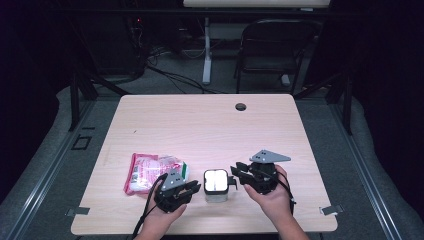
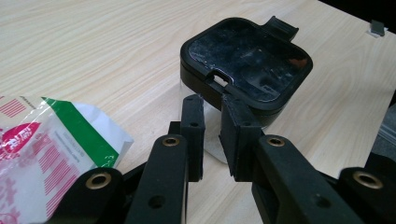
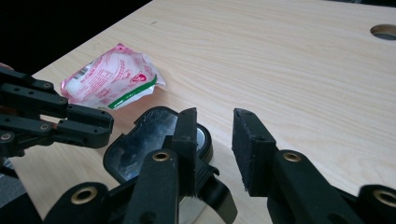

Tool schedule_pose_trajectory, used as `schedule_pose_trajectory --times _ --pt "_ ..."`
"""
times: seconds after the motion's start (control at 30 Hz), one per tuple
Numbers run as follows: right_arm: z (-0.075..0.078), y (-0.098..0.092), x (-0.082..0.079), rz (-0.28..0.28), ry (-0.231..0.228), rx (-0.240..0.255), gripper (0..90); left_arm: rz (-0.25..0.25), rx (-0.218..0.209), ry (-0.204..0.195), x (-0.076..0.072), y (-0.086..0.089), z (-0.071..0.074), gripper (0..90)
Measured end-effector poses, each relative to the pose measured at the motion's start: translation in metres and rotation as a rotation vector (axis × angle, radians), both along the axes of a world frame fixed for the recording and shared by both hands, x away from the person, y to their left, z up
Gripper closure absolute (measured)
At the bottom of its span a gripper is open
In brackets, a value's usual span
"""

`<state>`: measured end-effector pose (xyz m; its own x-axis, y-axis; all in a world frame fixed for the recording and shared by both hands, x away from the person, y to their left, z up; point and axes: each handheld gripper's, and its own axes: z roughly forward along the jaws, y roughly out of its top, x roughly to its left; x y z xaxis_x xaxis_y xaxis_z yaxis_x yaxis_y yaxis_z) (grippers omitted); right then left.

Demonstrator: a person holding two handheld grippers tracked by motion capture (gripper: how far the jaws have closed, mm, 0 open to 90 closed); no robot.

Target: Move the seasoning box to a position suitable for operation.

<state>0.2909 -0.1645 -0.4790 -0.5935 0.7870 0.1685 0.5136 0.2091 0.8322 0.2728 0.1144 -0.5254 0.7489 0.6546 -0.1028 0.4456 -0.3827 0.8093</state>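
Container (image 2: 243,65) (square, glossy black lid)

The table (image 1: 210,125) is pale wood-grain laminate, smooth with a soft matt sheen. The small container (image 2: 243,60) has a glossy black plastic lid, scuffed and smeared, over a clear plastic body, while the packet (image 3: 112,81) at its nine o'clock in the high view is thin crinkled plastic film, shiny, printed pink, white and green. The left gripper (image 2: 212,109) and right gripper (image 3: 215,119) are matt black plastic with brass-coloured metal rivets, their pads dull and slightly rough.
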Motion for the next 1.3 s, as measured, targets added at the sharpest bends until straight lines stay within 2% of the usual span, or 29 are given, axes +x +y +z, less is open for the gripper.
schedule_pose_trajectory --times 0.07,0.13,0.27,0.37,0.5,0.53,0.6,0.87,0.9,1.1,1.3 --pt "-0.003 0.001 0.0 0.008 0.015 0.002 71.6 0.006 0.001 0.005 0.001 0.0 0.002 78.5" --pt "-0.006 0.003 0.0 0.021 0.02 -0.015 72.1 0.013 -0.002 0.003 0.001 0.0 0.005 78.3" --pt "-0.008 0.001 -0.003 0.018 0.028 -0.001 72.8 0.015 0.007 -0.011 0.001 -0.002 0.01 77.8" --pt "-0.011 0.0 -0.005 0.023 0.032 -0.004 72.8 0.019 0.006 -0.006 0.002 -0.004 0.012 77.7" --pt "-0.015 -0.002 -0.004 0.024 0.049 -0.001 72.8 0.014 0.019 -0.012 0.001 -0.009 0.014 77.3" --pt "-0.015 -0.002 -0.004 0.024 0.059 0.014 72.8 0.008 0.018 -0.013 0.001 -0.01 0.015 77.1" --pt "-0.017 -0.001 -0.004 0.026 0.056 0.009 72.8 0.002 0.025 -0.018 0.001 -0.011 0.016 77.1" --pt "-0.026 -0.001 0.0 0.012 0.091 0.009 73.4 0.0 0.023 -0.004 0.0 -0.012 0.01 77.0" --pt "-0.028 0.0 0.002 0.013 0.102 -0.003 74.0 0.004 0.022 -0.003 0.001 -0.012 0.008 77.0" --pt "-0.031 -0.001 0.003 0.016 0.107 0.014 76.9 0.009 0.032 0.006 0.002 -0.01 0.005 77.3" --pt "-0.032 -0.002 0.002 0.019 0.107 0.024 77.4 0.015 0.022 0.023 0.001 -0.009 -0.001 78.1"
